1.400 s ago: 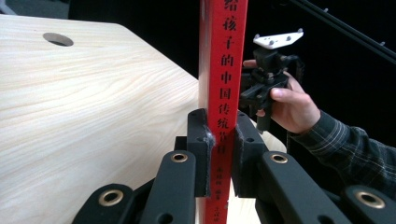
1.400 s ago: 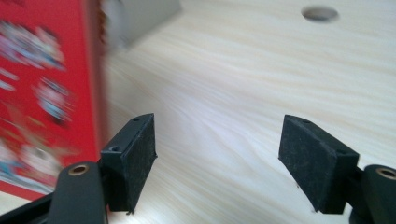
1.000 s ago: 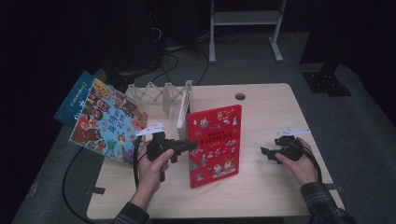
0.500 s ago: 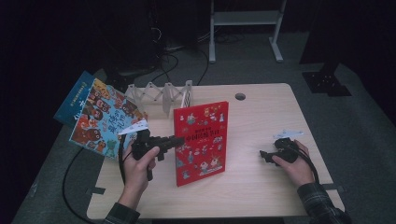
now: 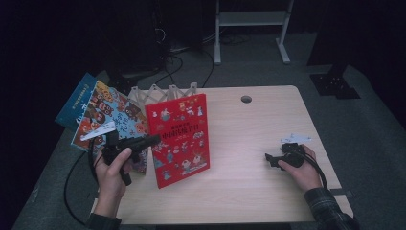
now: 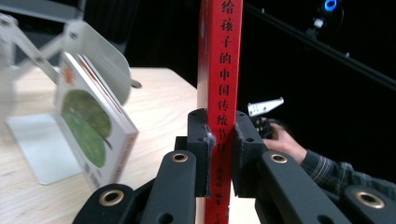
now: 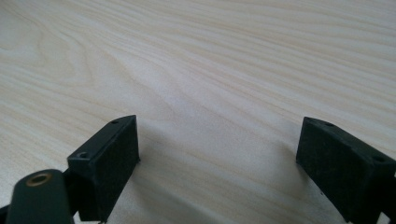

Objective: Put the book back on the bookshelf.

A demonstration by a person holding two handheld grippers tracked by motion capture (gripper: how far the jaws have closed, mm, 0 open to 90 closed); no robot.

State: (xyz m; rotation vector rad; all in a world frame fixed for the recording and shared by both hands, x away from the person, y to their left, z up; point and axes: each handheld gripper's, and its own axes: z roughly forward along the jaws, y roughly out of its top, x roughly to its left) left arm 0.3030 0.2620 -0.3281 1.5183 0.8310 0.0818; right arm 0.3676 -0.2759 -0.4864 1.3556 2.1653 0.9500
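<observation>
A red picture book [image 5: 179,138] with Chinese lettering is lifted and tilted over the table's left half. My left gripper [image 5: 152,140] is shut on its spine edge. In the left gripper view the two black pads [image 6: 201,140] clamp the red spine [image 6: 219,70], which stands upright between them. My right gripper [image 5: 269,158] rests on the table at the right, held by a hand. Its jaws stand wide apart in the right gripper view, around my right gripper's [image 7: 217,158] gap, with bare wood between them.
A white folding book rack [image 5: 165,91] stands at the table's back left. Colourful picture books [image 5: 103,117] lean against it, past the table's left edge. One thick book [image 6: 95,135] leans on a white bookend [image 6: 42,144]. A cable hole [image 5: 246,99] sits at the back.
My left gripper has carried the red book leftward and tilted it up off the table. The right gripper has stayed in place on the right.
</observation>
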